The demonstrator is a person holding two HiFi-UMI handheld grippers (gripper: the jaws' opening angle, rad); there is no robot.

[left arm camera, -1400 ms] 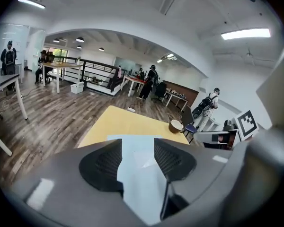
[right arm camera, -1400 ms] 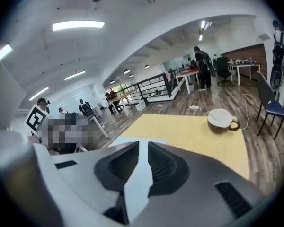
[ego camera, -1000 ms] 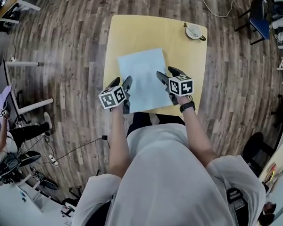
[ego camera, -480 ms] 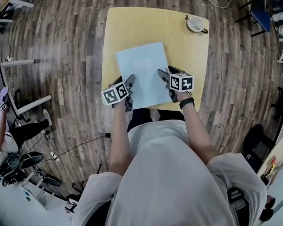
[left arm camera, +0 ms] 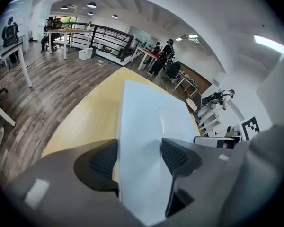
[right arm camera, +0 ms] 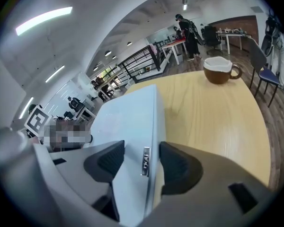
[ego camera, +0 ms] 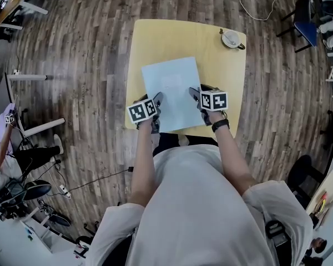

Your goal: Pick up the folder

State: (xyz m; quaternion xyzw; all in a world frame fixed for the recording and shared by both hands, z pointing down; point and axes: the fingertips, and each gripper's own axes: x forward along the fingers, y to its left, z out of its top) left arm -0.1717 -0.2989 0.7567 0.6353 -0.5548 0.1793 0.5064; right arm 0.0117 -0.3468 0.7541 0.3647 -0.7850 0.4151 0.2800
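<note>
Tools open at both side edges of the folder (ego camera: pixel 169 87)

Left tool (left arm camera: pixel 138 160) stands with jaws apart, the folder's left edge between them; right tool (right arm camera: pixel 142 161) the same at its right edge. Both have just closed a little, pads not pressing. The folder lies on the yellow worktop (ego camera: pixel 172 37), at its near edge

Bright, even light from ceiling strips (right arm camera: pixel 42 17); faint shadows; heavy fisheye warping, dark vignetted corners.
</note>
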